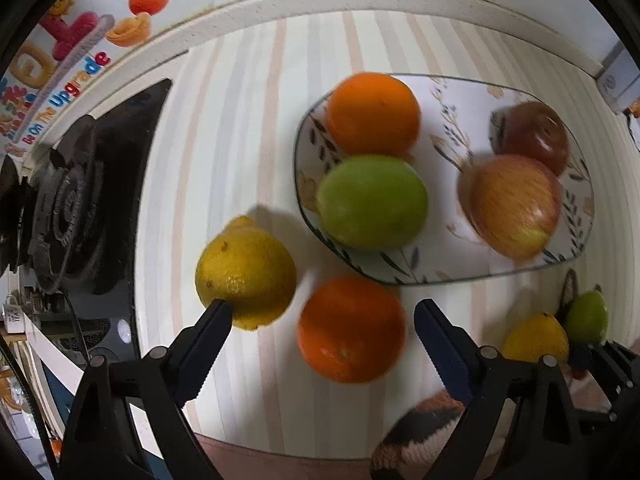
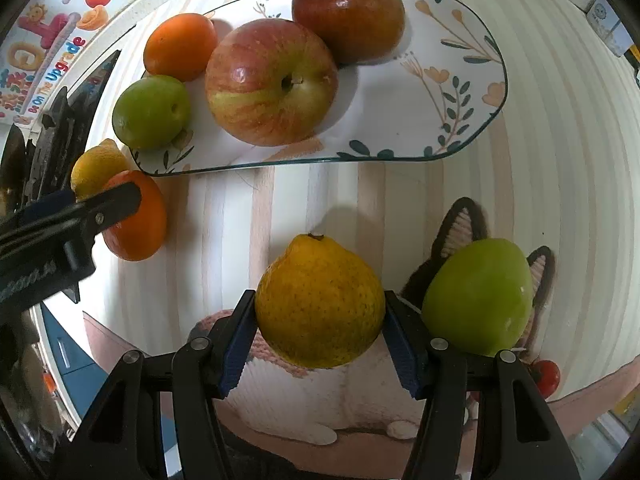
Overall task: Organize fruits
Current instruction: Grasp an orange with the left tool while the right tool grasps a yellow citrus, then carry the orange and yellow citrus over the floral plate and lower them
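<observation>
Right gripper [image 2: 320,322]: points down at the counter, its blue-padded black jaws clamped on either side of a bumpy yellow lemon [image 2: 320,300] with its stem end facing away from the camera.
Left gripper [image 1: 322,320]: jaws wide apart, straddling a round orange [image 1: 351,329] on the striped mat; the pads touch nothing on the orange, with a gap on each side.
Second yellow lemon [image 1: 245,276]: on the mat just left of that orange, partly behind the left pad of the left gripper; whether the pad touches it I cannot tell.
Oval white plate with a leaf and flower print [image 2: 460,92]: lies on the mat beyond both grippers, its right half bare.
On the plate: a second orange [image 2: 180,46] and a green lime-like fruit [image 2: 151,111] at the left end, touching; a large red-and-yellow streaked apple [image 2: 272,82] in the middle, and a dark red apple [image 2: 348,12] behind it, touching it.
Round green fruit [image 2: 478,296]: on the mat just right of the held lemon, beside the right jaw.
Pale striped mat [image 2: 540,160]: covers the counter; a cat picture shows at its near edge.
Black gas stove burner [image 1: 68,208]: at the far left of the counter.
</observation>
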Motion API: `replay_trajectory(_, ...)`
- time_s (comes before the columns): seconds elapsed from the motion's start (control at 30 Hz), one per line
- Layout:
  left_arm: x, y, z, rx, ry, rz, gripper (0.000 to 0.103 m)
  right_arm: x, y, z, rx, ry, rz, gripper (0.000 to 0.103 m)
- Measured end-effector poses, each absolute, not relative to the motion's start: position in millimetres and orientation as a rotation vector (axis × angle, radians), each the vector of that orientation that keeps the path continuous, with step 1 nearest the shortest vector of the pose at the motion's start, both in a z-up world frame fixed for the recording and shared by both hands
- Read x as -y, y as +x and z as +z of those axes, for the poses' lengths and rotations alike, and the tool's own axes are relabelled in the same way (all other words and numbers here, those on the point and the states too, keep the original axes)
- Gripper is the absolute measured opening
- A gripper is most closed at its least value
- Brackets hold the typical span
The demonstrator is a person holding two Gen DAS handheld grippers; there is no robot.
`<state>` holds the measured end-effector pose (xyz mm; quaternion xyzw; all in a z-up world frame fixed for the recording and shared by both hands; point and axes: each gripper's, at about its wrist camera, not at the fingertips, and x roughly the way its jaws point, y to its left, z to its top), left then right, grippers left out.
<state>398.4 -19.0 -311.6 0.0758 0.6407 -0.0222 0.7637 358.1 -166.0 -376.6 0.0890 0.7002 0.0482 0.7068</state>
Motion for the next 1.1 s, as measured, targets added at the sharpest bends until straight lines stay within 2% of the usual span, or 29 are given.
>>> replay_trajectory(0.33, 9.8, 386.8, -317.8, -1.467, 0.083, -0.078, 0.093, 170.8, 353.0, -377.8, -1.552, 0.216, 0.102, 0.063)
replay_trajectory(0.37, 9.5, 387.5, -321.1, -1.472, 0.077, -0.076, 0.091, 171.1, 353.4, -377.5, -1.552, 0.217, 0.101, 0.063)
replay_trajectory(0.4, 8.9, 389.4, -324.2, -1.474, 0.07, -0.077, 0.084, 171.5, 353.6, -377.3, -1.552, 0.218, 0.1, 0.063)
replay_trajectory(0.53, 8.0, 398.1, -334.7, -1.5, 0.006, -0.119, 0.071, 172.2, 355.9, -376.0, -1.551, 0.216, 0.1, 0.063)
replay_trajectory(0.57, 9.9, 398.9, -335.5, -1.501, -0.002, -0.133, 0.063, 172.4, 356.2, -375.8, -1.551, 0.216, 0.1, 0.063)
replay_trajectory(1.1, 20.4, 338.1, -323.9, -1.527, 0.004, -0.192, 0.063, 183.2, 343.2, -375.2, -1.571, 0.233, 0.137, 0.064)
